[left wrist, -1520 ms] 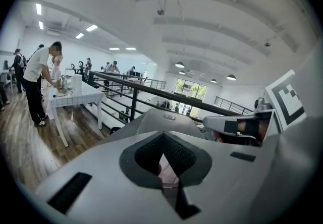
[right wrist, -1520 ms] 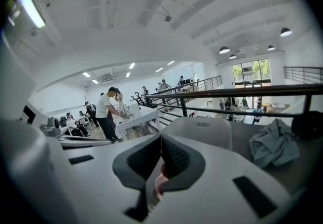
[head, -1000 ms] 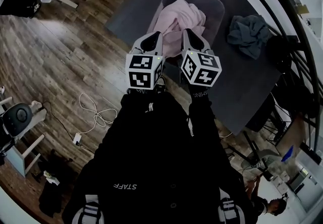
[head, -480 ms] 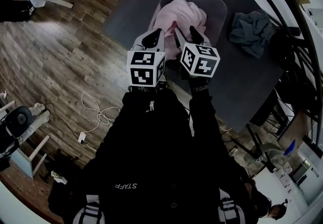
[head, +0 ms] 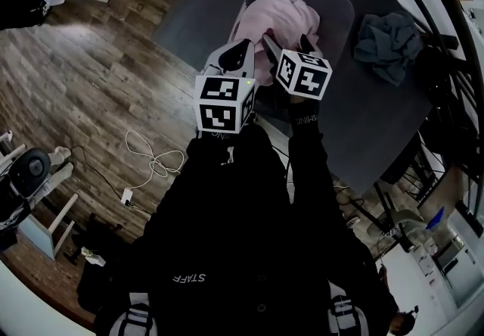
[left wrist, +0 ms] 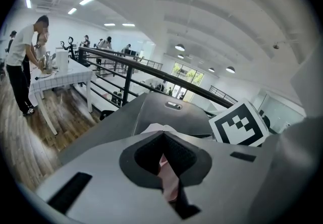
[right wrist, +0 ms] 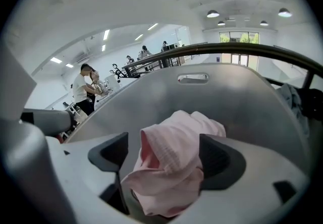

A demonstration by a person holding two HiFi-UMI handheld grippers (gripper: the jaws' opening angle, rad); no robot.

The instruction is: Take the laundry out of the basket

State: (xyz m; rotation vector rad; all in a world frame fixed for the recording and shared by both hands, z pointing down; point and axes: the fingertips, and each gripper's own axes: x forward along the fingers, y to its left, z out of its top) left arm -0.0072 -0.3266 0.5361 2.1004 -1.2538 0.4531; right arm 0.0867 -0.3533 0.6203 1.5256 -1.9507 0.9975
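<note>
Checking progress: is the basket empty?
No, a pink garment lies in the basket.

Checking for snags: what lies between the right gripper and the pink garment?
Nothing: the right gripper view shows the pink garment between the jaws of the right gripper, which have just been opening.

Entry: right gripper point(head: 287, 43), lowered and pushed forward over the grey plastic laundry basket point(head: 338, 5); jaws, shut before, have just been opening, crumpled pale-pink fabric garment point(head: 283, 13) now between them. Left gripper point(head: 239, 51), edged forward.
</note>
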